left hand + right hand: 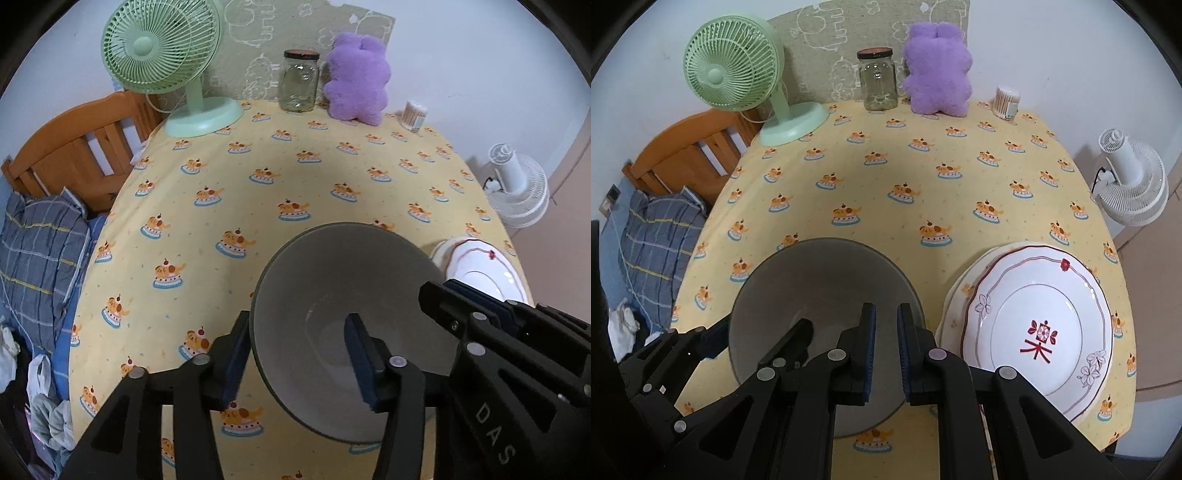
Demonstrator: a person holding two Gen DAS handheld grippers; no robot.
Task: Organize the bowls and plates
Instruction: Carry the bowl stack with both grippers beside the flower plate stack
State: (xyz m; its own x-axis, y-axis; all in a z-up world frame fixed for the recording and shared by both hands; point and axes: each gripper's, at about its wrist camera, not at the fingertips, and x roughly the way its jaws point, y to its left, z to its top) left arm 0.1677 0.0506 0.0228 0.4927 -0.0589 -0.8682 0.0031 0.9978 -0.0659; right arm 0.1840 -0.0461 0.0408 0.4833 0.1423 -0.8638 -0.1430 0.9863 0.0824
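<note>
straddling grey bowl (347, 317) rim, left gripper (295, 354) loosened

Lower plate (955, 295) mostly hidden, bowl (812, 280) partly behind tongs (886, 354)

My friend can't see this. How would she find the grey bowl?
Look at the yellow table, near edge. The bowl sits left of the plates, under the grippers. It is plain grey and deep; the plates are flat, the top one white with red marks.

Both wrist views angled steeply down, close over the table (332, 155), sharing grey bowl (351, 295) and far wall
</note>
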